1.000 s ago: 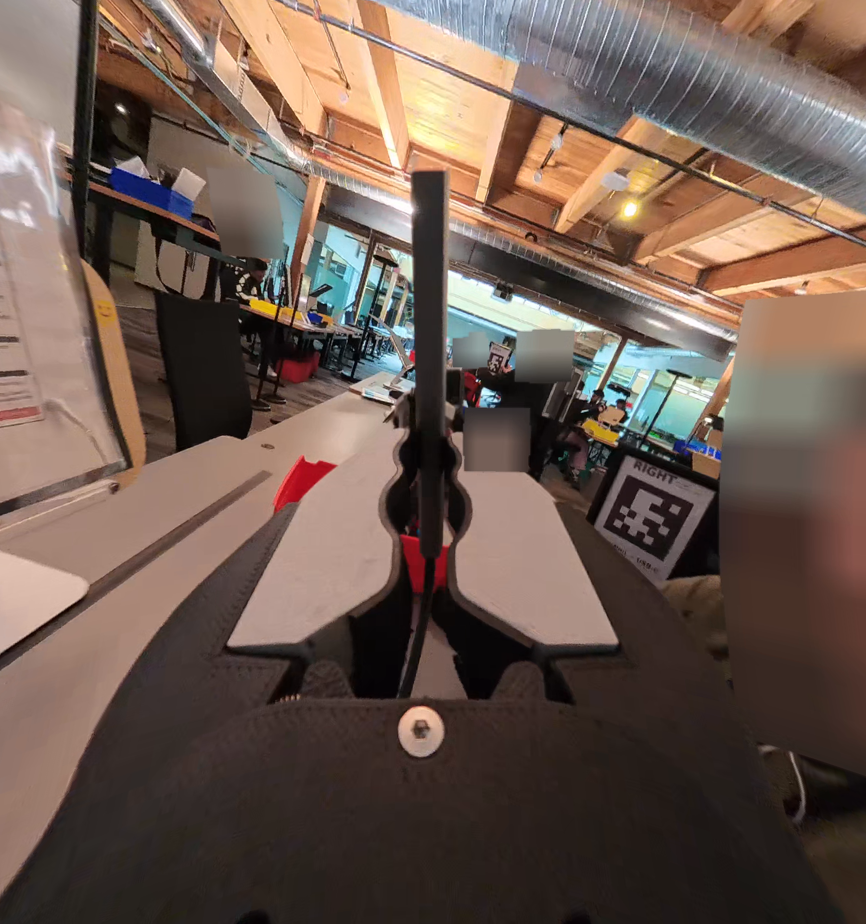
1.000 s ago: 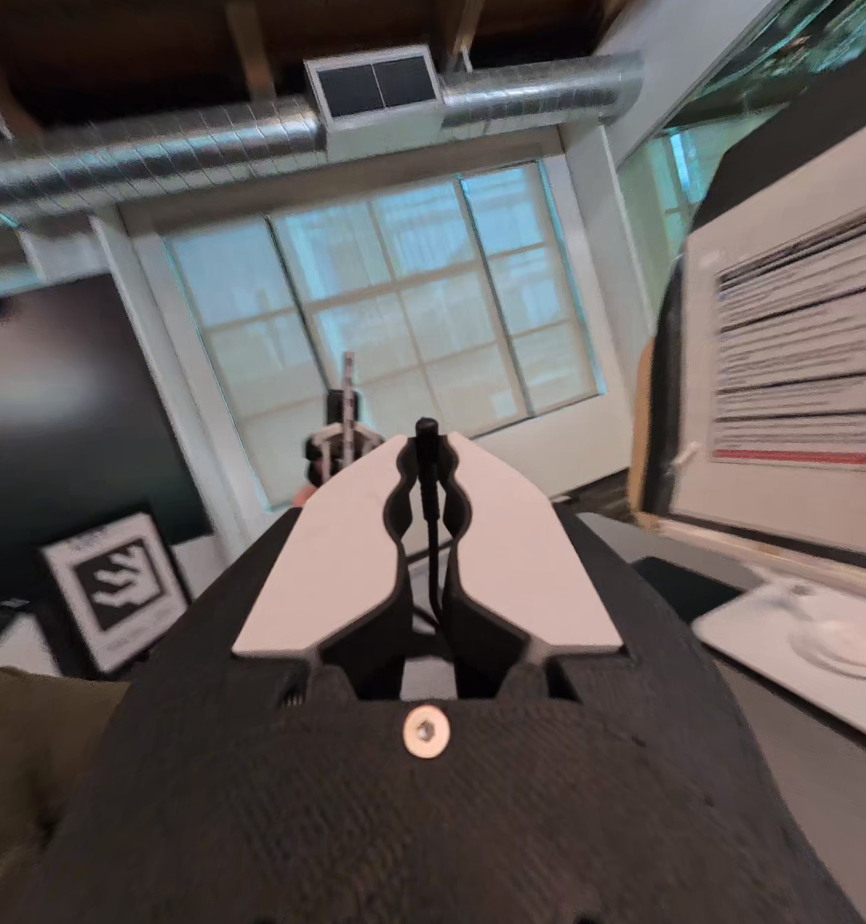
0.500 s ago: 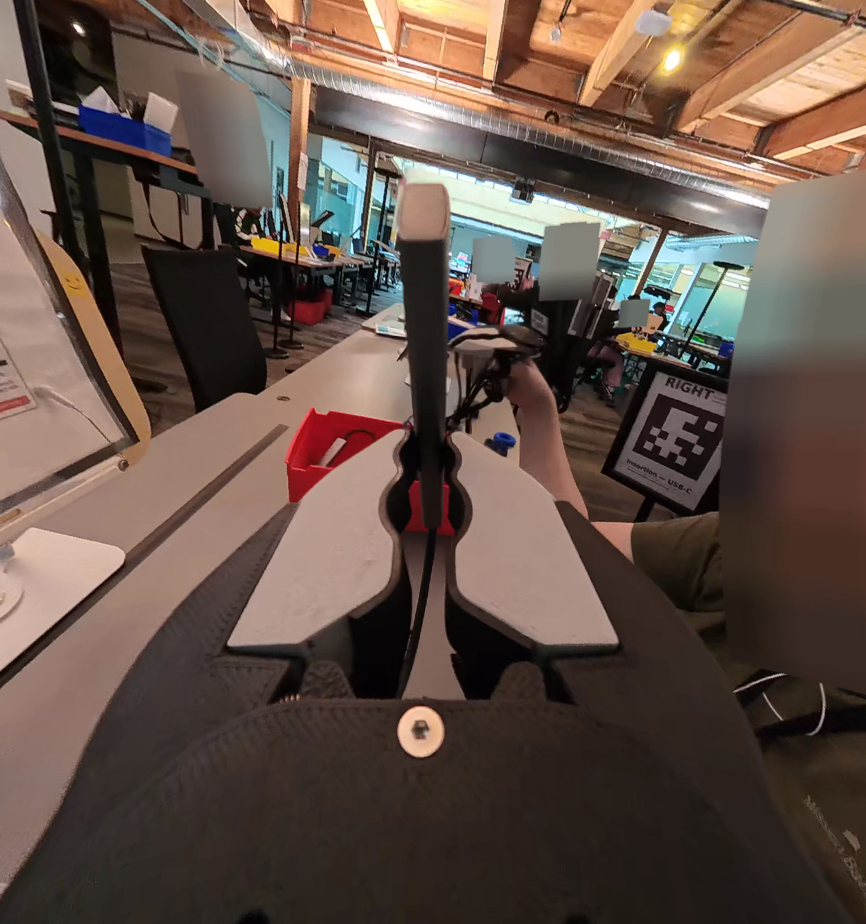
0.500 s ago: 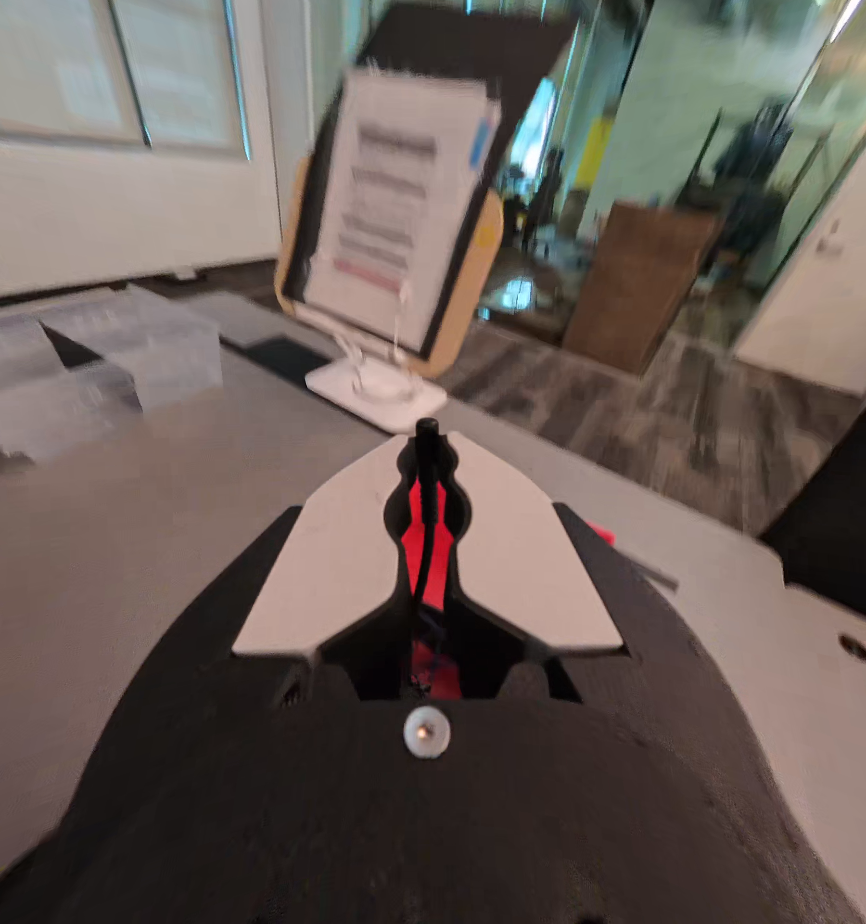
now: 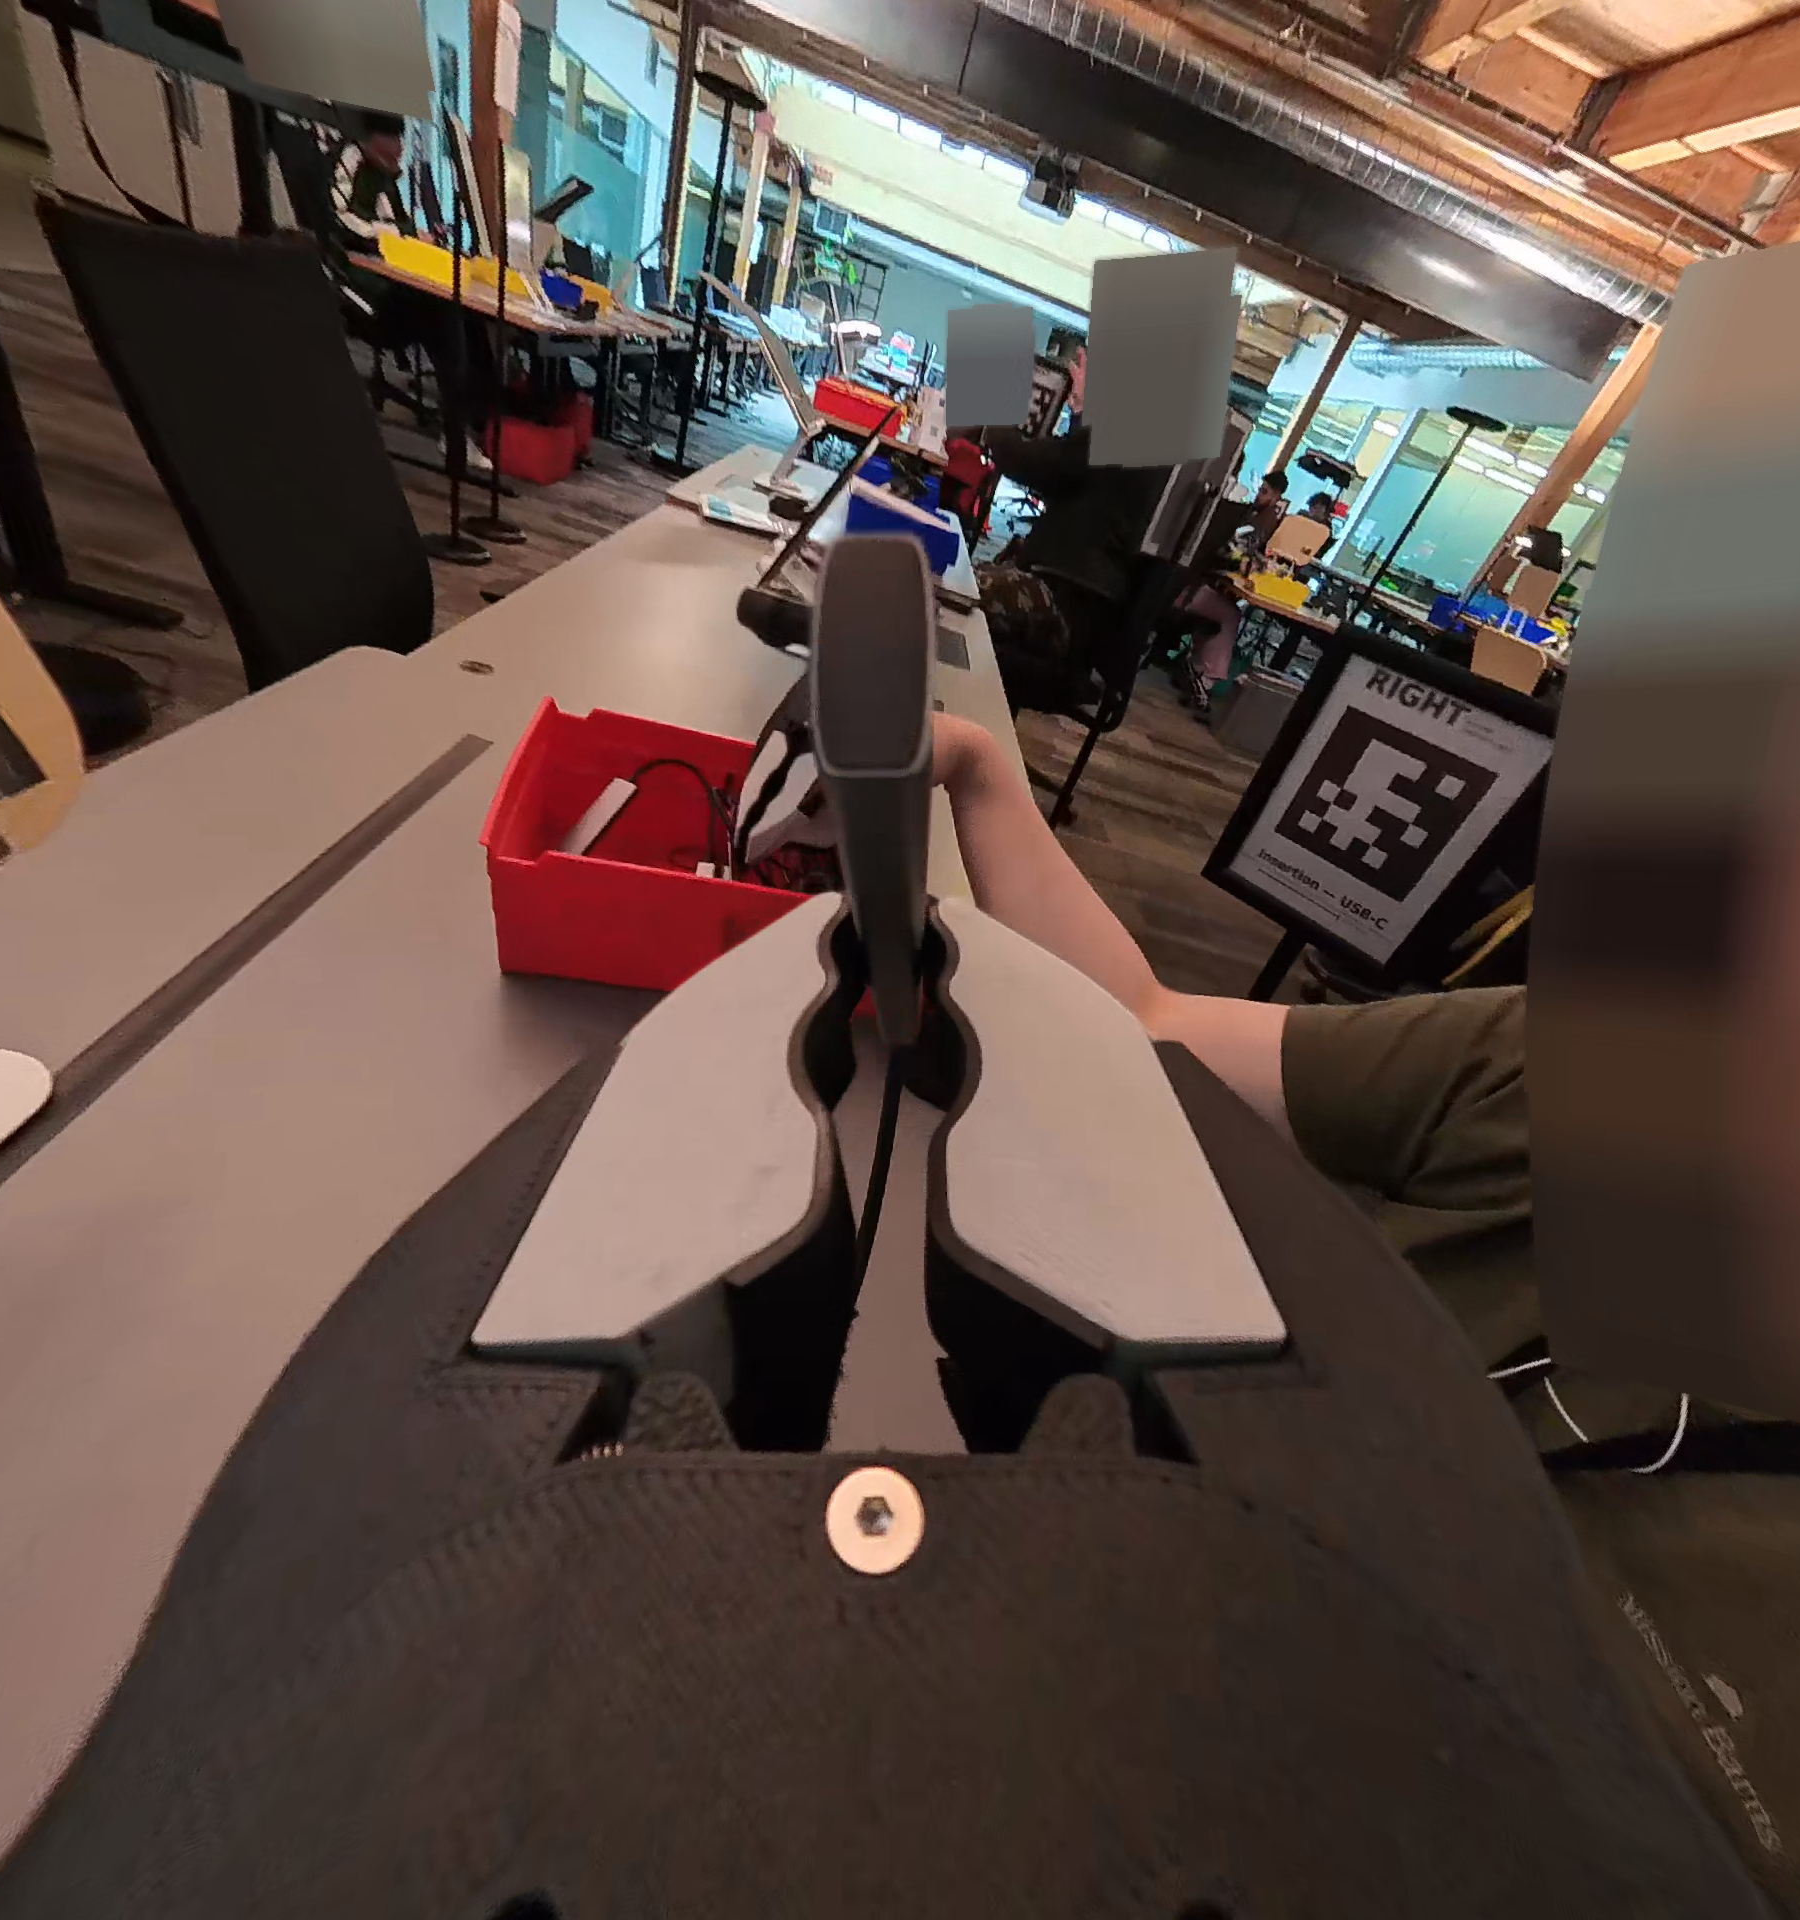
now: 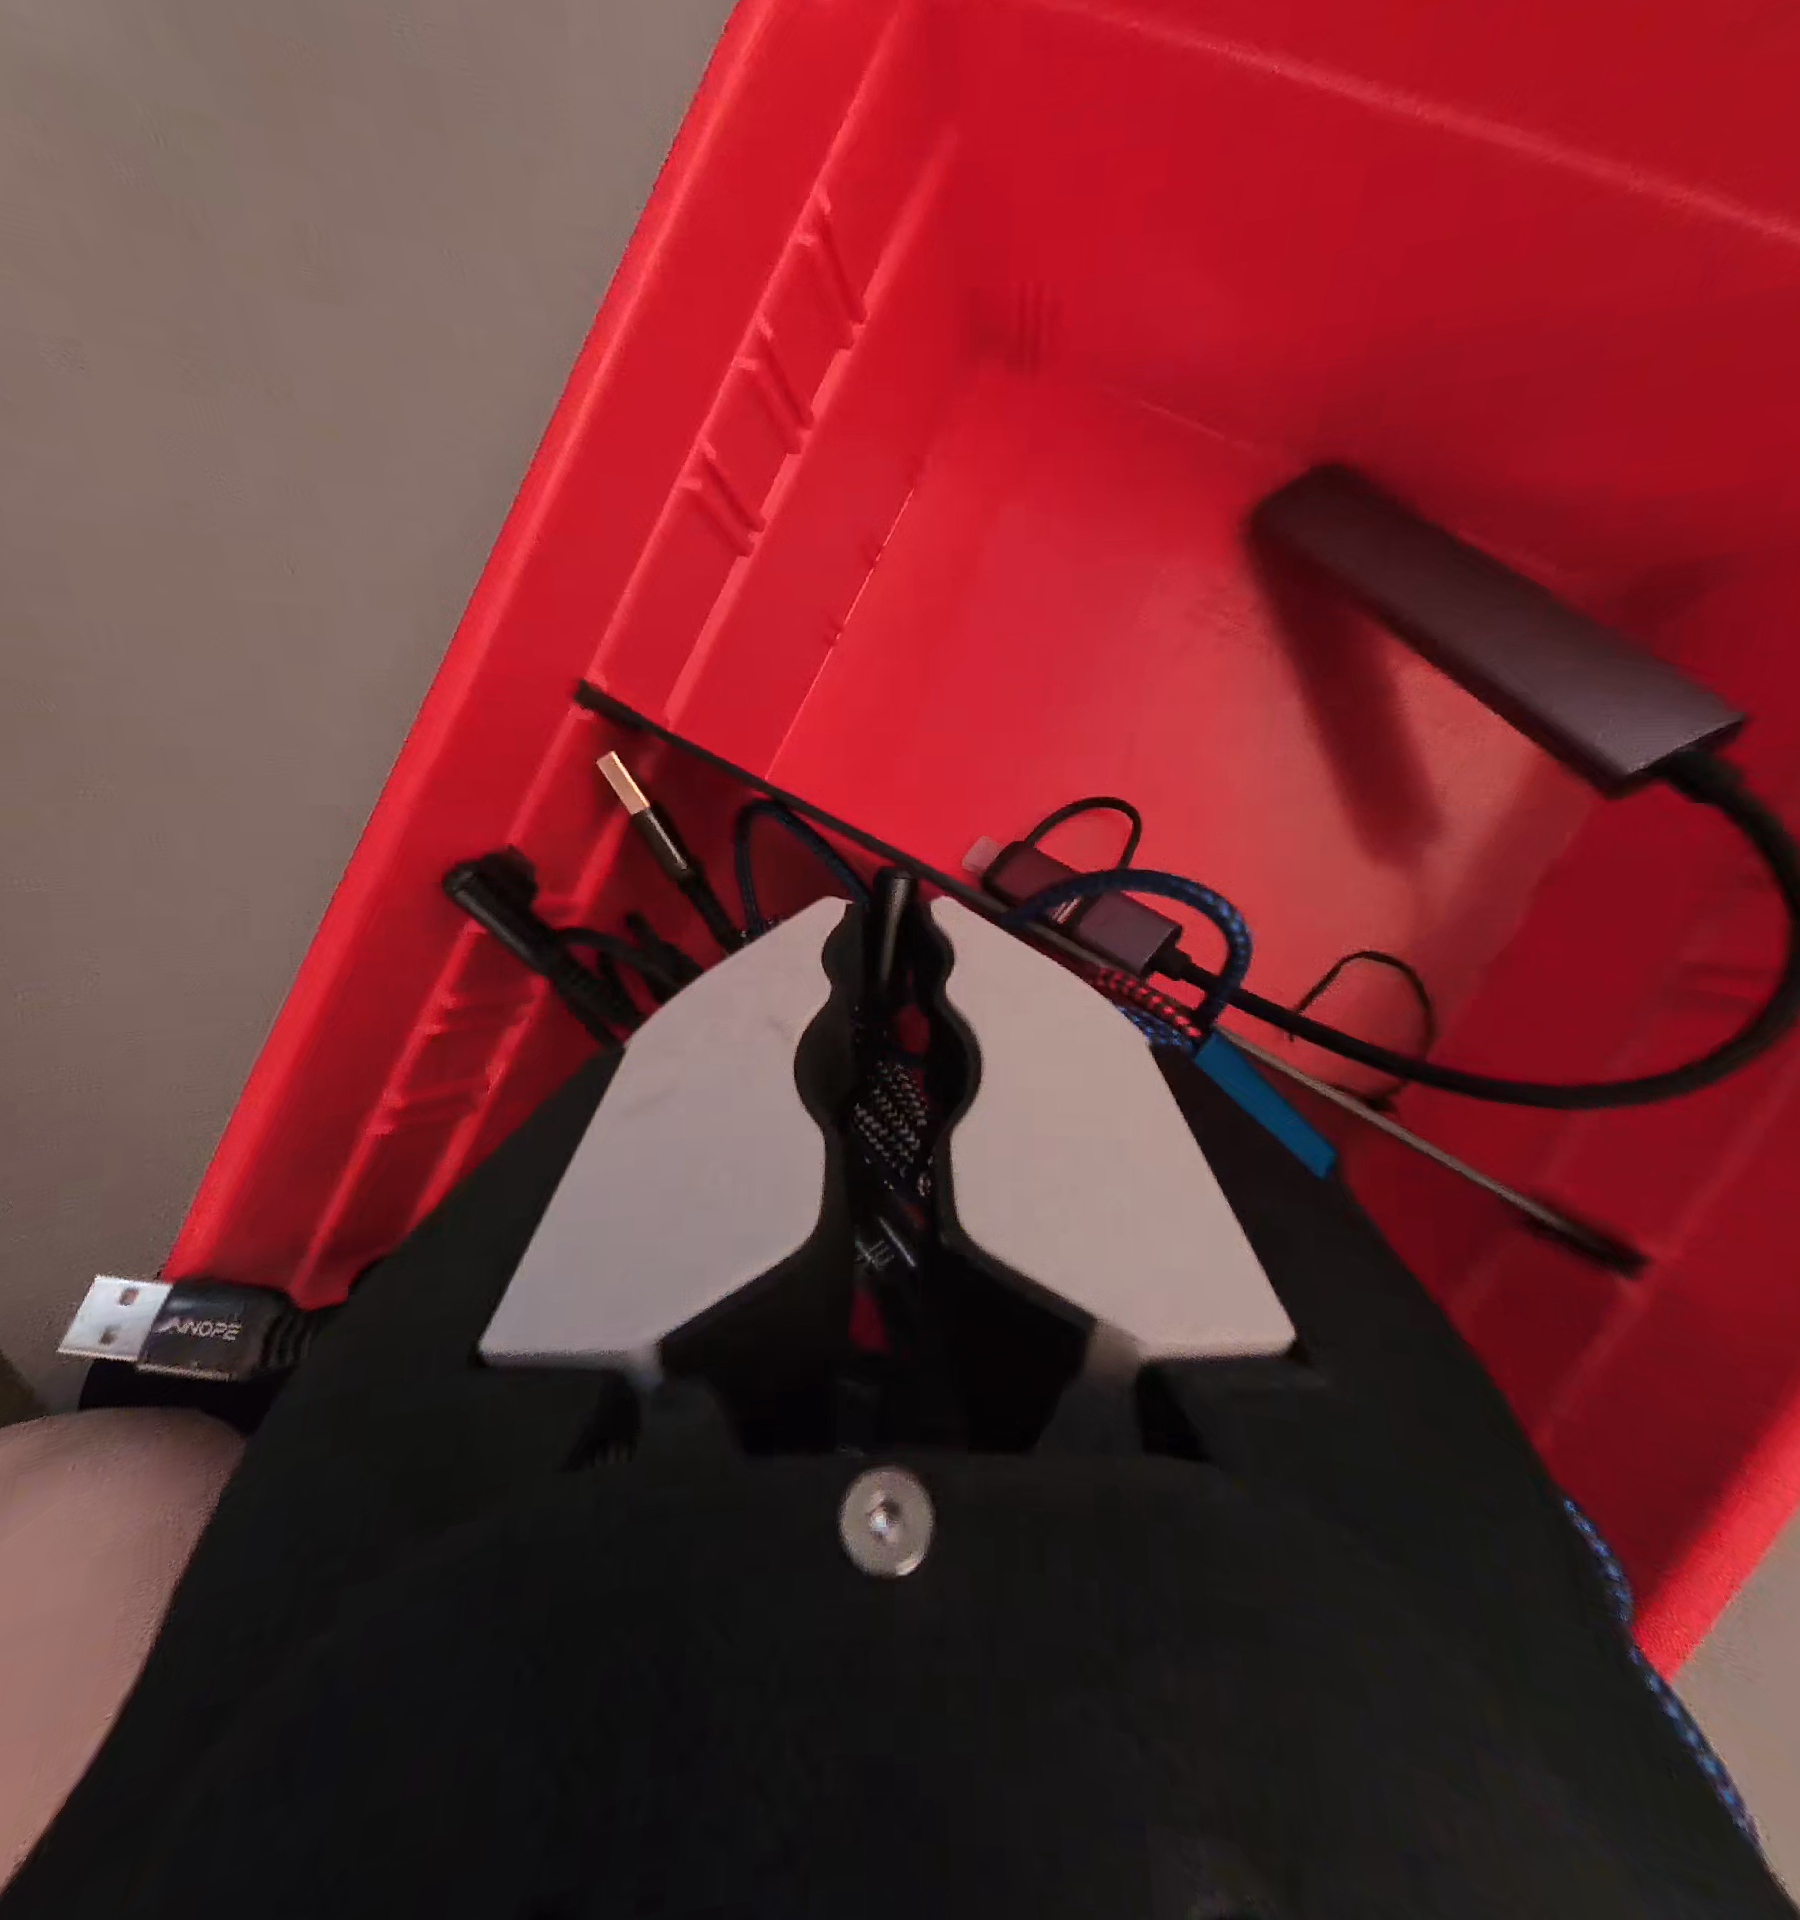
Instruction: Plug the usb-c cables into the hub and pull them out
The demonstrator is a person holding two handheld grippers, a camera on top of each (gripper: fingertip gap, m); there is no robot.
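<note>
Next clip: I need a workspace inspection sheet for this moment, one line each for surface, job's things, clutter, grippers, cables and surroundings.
Surface: grey table, bare around the red bin.
Job's things: grey hub upright in the left gripper; a second hub lies in the bin's far compartment, its cord curving to the divider.
Clutter: spare plugs and braided leads piled in the bin's near compartment; one USB-A plug hangs over the rim.
Grippers: left shut on the hub; right gripper shut on a black cable plug, lowered over the bin.
Cables: hub's own lead runs back between the left fingers.
Surroundings: marker sign, black chair, busy workshop benches behind.
</note>
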